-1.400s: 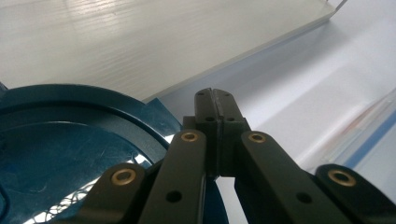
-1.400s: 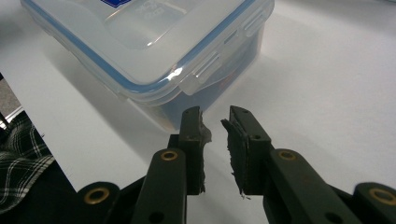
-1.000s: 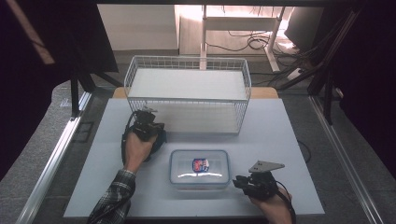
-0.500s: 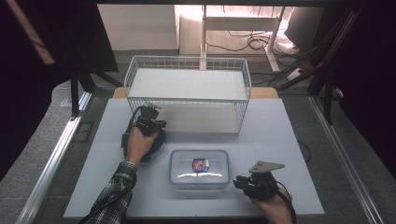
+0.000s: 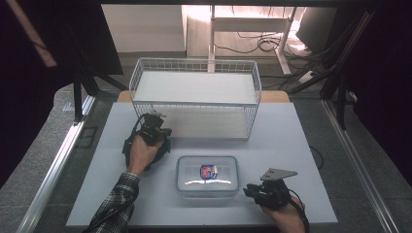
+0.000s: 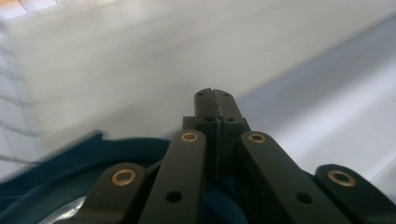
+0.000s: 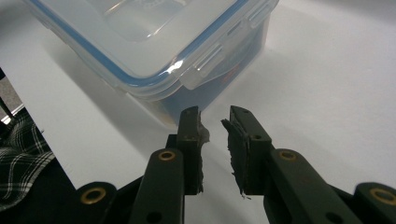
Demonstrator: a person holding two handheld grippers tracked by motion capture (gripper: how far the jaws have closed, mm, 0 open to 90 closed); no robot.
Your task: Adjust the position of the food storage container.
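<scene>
One clear lidded container (image 5: 207,174) with a blue seal sits on the white tabletop (image 5: 291,141), near its front edge, between two grippers. The right gripper (image 5: 248,190) lies just beside the container's right front corner; in the right gripper view its fingers (image 7: 191,126) stand a narrow gap apart, holding nothing, tips just short of the lid's clip. The left gripper (image 5: 156,119) is to the container's left and farther back, by one wire basket (image 5: 194,104), over a dark blue round object (image 6: 70,154), fingers pressed together and empty.
</scene>
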